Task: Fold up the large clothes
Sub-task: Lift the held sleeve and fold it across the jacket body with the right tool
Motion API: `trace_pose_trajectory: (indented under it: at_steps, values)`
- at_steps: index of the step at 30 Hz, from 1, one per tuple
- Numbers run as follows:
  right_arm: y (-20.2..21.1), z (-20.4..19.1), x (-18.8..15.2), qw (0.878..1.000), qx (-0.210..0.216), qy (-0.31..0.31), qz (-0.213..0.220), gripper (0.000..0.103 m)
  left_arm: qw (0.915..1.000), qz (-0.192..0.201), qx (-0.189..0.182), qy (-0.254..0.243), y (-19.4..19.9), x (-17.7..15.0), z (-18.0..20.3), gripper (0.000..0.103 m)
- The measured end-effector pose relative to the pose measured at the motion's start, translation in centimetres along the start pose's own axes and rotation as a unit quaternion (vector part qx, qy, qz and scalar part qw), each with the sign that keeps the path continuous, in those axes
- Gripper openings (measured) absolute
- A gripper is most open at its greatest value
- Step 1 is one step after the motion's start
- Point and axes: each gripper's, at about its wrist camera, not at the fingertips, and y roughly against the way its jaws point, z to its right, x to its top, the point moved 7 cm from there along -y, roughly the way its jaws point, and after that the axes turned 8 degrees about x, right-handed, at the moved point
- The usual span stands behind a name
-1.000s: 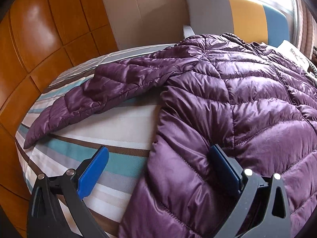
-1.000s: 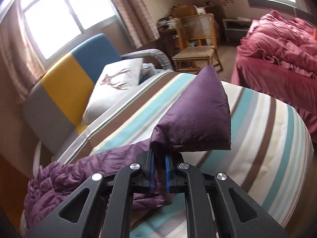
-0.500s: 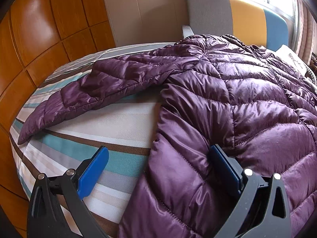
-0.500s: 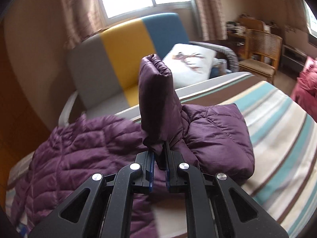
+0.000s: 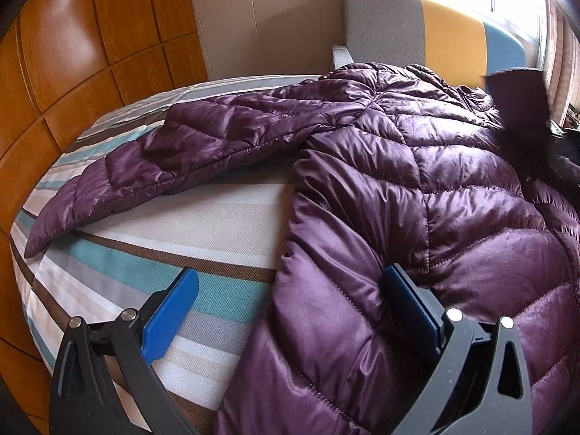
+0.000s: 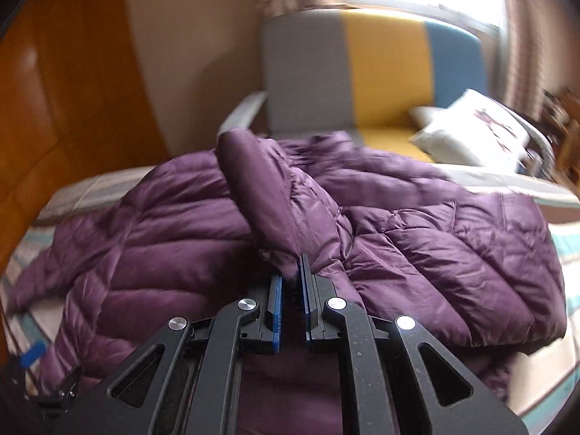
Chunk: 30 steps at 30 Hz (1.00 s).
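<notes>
The purple puffer jacket point(image 5: 417, 188) lay spread on the striped bed point(image 5: 203, 224), its length running toward the tricolour chair point(image 6: 362, 72), one sleeve point(image 5: 174, 159) stretched sideways. The right claw point(image 6: 290, 279) pinched the other sleeve's cuff point(image 6: 261, 195) above the jacket. The left claw point(image 5: 290, 311) was spread wide across the hem's edge.

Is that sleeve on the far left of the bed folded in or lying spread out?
Spread out. The left sleeve lies stretched across the striped bed, away from the purple jacket body, not folded over it.
</notes>
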Motion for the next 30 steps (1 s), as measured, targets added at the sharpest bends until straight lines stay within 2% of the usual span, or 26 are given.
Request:
trace_pose_trajectory:
  at_steps: [7, 12, 16, 18, 19, 21, 22, 24, 27, 30]
  values:
    - [-2.2, -5.6, -0.7, 0.994, 0.037, 0.103, -0.024, 0.009, 1.0, -0.001, -0.002, 0.001, -0.1, 0.0, 0.0, 0.101]
    - [-4.3, -5.8, -2.4, 0.989, 0.053, 0.114, -0.079, 0.009, 1.0, 0.0, -0.001, 0.001, -0.1, 0.0, 0.0, 0.101]
    - [-4.1, -6.0, -2.7, 0.988, 0.062, 0.114, -0.087, 0.012, 1.0, 0.0, 0.0, 0.0, -0.1, 0.0, 0.0, 0.101]
    - [-3.4, -6.1, -2.9, 0.987, 0.075, 0.108, -0.089, 0.027, 1.0, -0.001, 0.0, 0.0, -0.1, 0.1, -0.1, 0.101]
    - [-2.6, -6.1, -2.9, 0.987, 0.086, 0.101, -0.089, 0.031, 1.0, -0.001, 0.0, -0.001, -0.1, 0.1, -0.1, 0.101]
    - [-0.8, -5.8, -2.8, 0.987, 0.111, 0.091, -0.075, 0.061, 1.0, -0.001, 0.001, -0.001, 0.0, 0.1, -0.1, 0.101]
    - [1.0, -5.2, -2.6, 0.988, 0.113, 0.085, -0.056, 0.067, 1.0, -0.001, 0.001, -0.001, 0.0, 0.1, -0.1, 0.101]
    - [3.1, -4.2, -2.5, 0.99, 0.119, 0.07, -0.029, 0.067, 1.0, 0.0, 0.001, -0.001, 0.1, 0.1, -0.1, 0.101]
    - [6.6, 0.6, -2.2, 0.997, 0.068, 0.021, 0.015, 0.066, 1.0, 0.0, -0.002, 0.0, 0.4, 0.1, -0.2, 0.101]
    - [9.6, 8.0, -2.4, 0.996, -0.016, -0.07, 0.056, 0.048, 0.9999, 0.01, -0.001, 0.0, 1.4, 0.7, -0.3, 0.101]
